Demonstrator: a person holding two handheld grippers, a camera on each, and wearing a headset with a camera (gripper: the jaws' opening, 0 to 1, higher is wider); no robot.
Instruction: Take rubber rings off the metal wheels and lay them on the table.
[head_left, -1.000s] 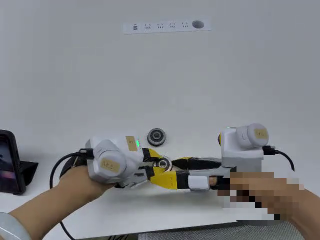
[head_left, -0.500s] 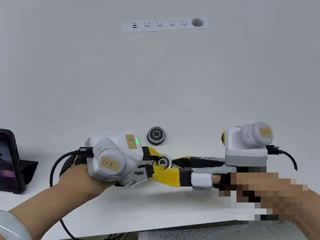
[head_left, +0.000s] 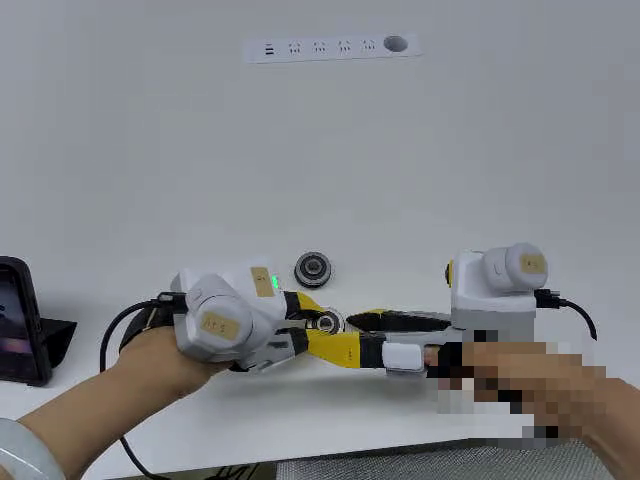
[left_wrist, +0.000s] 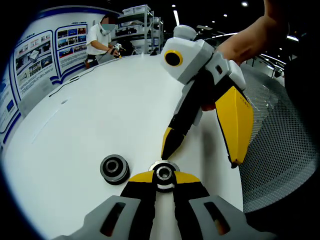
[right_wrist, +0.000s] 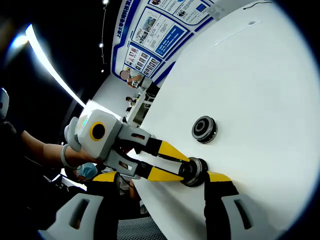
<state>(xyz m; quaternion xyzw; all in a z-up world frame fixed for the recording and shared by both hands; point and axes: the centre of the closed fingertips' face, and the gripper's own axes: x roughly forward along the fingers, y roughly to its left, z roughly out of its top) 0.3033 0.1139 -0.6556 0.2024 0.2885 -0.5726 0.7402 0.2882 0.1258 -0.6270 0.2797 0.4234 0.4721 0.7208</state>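
My left gripper (head_left: 322, 322) is shut on a small metal wheel (head_left: 326, 322), held just above the white table (head_left: 330, 170). In the left gripper view the yellow fingertips (left_wrist: 142, 176) pinch that wheel (left_wrist: 164, 173) from both sides. My right gripper (head_left: 332, 333) faces it from the right, open, one jaw on each side of the wheel. In the right gripper view the wheel (right_wrist: 192, 170) shows a dark rim and sits close to my right fingertip (right_wrist: 216, 177). A second wheel (head_left: 313, 268) with a black rubber ring lies flat on the table just behind.
A white power strip (head_left: 330, 47) lies at the far side of the table. A dark phone on a stand (head_left: 15, 320) is at the left edge. The table's front edge runs just below the grippers, with grey mesh flooring (head_left: 420, 468) beyond it.
The right gripper has shifted slightly to the right and its lower jaw has risen a little. The left gripper still holds the wheel in the same place.
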